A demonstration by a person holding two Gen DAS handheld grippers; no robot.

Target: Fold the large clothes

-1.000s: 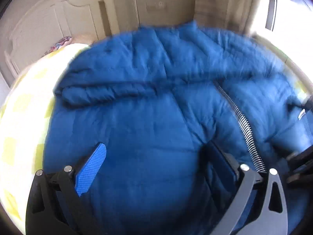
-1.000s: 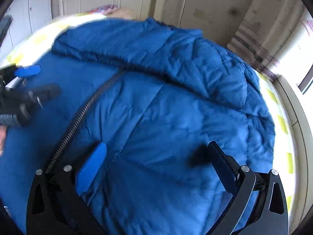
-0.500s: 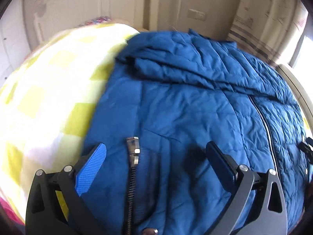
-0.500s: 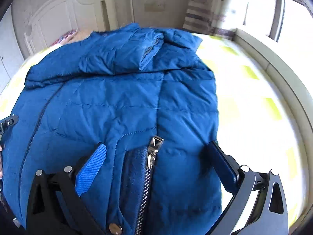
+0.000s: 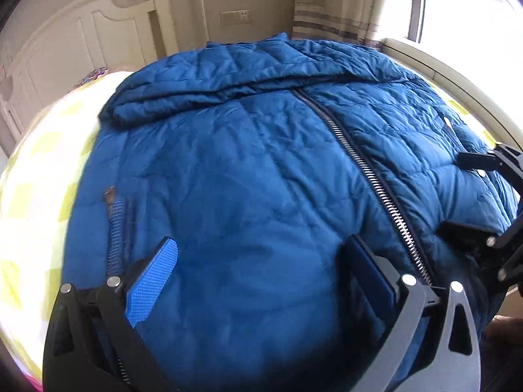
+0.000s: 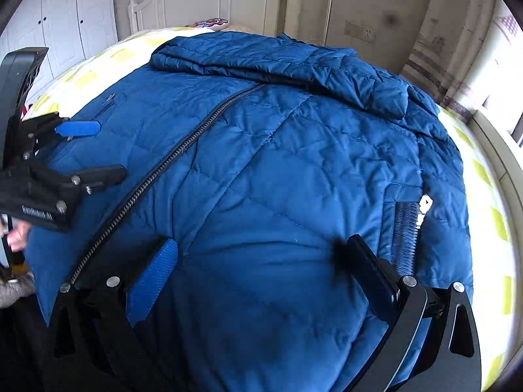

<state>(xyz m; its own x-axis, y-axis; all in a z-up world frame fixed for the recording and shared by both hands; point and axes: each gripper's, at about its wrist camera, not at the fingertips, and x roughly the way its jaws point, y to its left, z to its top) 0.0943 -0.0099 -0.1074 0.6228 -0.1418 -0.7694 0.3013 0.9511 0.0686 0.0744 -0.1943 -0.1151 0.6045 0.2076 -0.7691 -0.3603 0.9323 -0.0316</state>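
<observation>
A large blue quilted down jacket [image 5: 255, 170] lies front up on the bed, its main zipper [image 5: 366, 170] closed. Both sleeves are folded across the chest at the far end. It also fills the right wrist view [image 6: 294, 163]. My left gripper [image 5: 258, 281] is open and empty, just above the hem left of the zipper. My right gripper [image 6: 258, 271] is open and empty, above the hem right of the zipper [image 6: 170, 160]. Each gripper shows in the other's view: the right gripper [image 5: 470, 196] at the right edge, the left gripper [image 6: 88, 150] at the left edge.
The jacket lies on a bed with a yellow-and-white checked cover [image 5: 39, 176]. A white headboard [image 5: 81, 39] and a wall stand behind. A window sill [image 5: 457, 72] runs along the right side. White wardrobe doors [image 6: 65, 16] are at the far left.
Both grippers have swung inward from the jacket's side pockets toward the middle, near the main zipper. Both stay open and empty. The jacket has not visibly moved.
</observation>
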